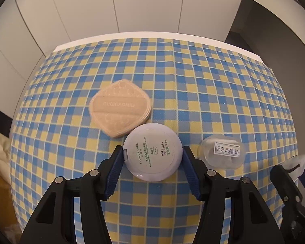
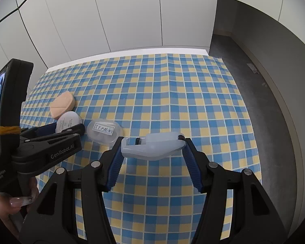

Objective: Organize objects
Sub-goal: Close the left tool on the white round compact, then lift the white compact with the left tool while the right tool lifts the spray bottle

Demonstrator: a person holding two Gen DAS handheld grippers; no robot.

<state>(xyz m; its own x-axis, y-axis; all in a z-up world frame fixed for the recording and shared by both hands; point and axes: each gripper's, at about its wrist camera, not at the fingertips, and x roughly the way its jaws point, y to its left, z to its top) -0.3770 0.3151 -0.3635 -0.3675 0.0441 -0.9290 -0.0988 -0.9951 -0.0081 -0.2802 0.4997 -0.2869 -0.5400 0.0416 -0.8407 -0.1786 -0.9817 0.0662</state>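
Observation:
A round pale lilac powder compact (image 1: 153,152) lies label-up between the fingers of my left gripper (image 1: 152,154), and both blue pads press on its sides. Touching its far left edge is a peach powder puff (image 1: 121,112). A clear oval box (image 1: 221,154) with a handwritten label lies just to its right. In the right wrist view, my right gripper (image 2: 152,142) is shut on a translucent white plastic case (image 2: 152,146), held by its two ends. The oval box (image 2: 103,131) lies just beyond its left finger. My left gripper (image 2: 66,127) grips the compact (image 2: 69,120) further left.
A blue-and-yellow checked cloth (image 1: 193,81) covers the table, whose white far edge (image 1: 132,36) meets pale wall panels. Grey floor (image 2: 264,101) runs along the right side. A hand with long nails (image 2: 16,201) holds the left gripper's handle.

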